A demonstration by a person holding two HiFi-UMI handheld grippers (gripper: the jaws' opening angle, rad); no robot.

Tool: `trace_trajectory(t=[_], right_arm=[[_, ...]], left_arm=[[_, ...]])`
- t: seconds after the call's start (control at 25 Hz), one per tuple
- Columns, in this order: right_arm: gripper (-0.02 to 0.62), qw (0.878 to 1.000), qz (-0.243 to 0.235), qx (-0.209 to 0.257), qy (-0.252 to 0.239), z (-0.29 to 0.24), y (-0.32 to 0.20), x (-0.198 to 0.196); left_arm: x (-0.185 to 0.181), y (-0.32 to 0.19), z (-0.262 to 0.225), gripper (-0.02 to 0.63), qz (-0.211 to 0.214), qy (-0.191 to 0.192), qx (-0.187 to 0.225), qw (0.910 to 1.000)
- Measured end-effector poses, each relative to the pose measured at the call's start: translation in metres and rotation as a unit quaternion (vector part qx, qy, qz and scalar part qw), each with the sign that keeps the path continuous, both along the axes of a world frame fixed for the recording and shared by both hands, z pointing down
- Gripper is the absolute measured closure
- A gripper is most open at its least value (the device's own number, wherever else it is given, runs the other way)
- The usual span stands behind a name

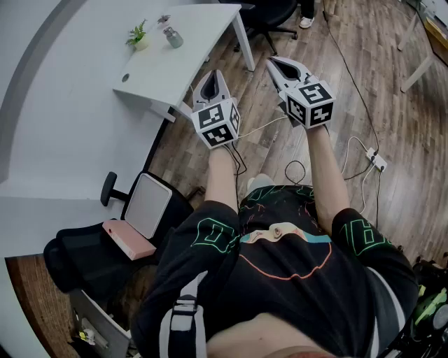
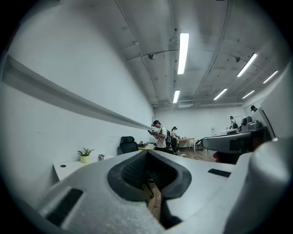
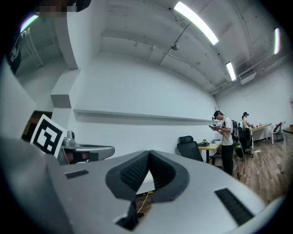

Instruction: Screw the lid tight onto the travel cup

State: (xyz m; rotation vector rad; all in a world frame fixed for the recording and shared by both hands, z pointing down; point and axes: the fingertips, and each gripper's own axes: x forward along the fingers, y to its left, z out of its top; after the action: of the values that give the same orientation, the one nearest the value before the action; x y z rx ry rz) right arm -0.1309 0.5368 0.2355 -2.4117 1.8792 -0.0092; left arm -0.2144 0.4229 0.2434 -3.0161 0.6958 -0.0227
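A small grey travel cup (image 1: 173, 36) stands on the white table (image 1: 189, 42) at the upper left, with a small dark object (image 1: 164, 19) behind it that could be its lid. The cup (image 2: 101, 157) also shows far off in the left gripper view. My left gripper (image 1: 210, 75) and right gripper (image 1: 276, 63) are held side by side in the air over the wooden floor, pointing level, well short of the table. Both are shut with nothing between the jaws, as the left gripper (image 2: 147, 153) and right gripper (image 3: 149, 153) show in their own views.
A potted plant (image 1: 139, 36) stands beside the cup. A black office chair (image 1: 105, 245) with a pink box (image 1: 128, 239) sits at my lower left. Cables and a power strip (image 1: 378, 162) lie on the floor. People (image 3: 224, 137) stand far across the room.
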Motion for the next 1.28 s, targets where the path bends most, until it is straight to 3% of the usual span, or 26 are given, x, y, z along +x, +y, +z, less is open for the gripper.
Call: trace_trajectory(t=[0.16,0.92,1.08,1.28], right_arm=[[0.592,1.0,0.005,0.004,0.008,-0.002,-0.003,0.003],[0.591,0.998,-0.018,-0.03,-0.055,0.025,-0.029,0.007],[0.591,0.996,-0.028,-0.039,-0.073,0.04,-0.044,0.002],[0.591,0.993,-0.049,-0.075,-0.077,0.069,-0.073,-0.001]], left_arm=[[-0.001,-0.005,0.0,0.6,-0.003,0.004,-0.001,1.0],[-0.028,-0.029,0.018,0.6,-0.048,-0.013,-0.022,0.9985],[-0.045,-0.047,0.036,0.6,-0.07,-0.026,-0.039,0.9964],[-0.037,-0.074,0.067,0.6,-0.079,-0.035,-0.073,0.9935]])
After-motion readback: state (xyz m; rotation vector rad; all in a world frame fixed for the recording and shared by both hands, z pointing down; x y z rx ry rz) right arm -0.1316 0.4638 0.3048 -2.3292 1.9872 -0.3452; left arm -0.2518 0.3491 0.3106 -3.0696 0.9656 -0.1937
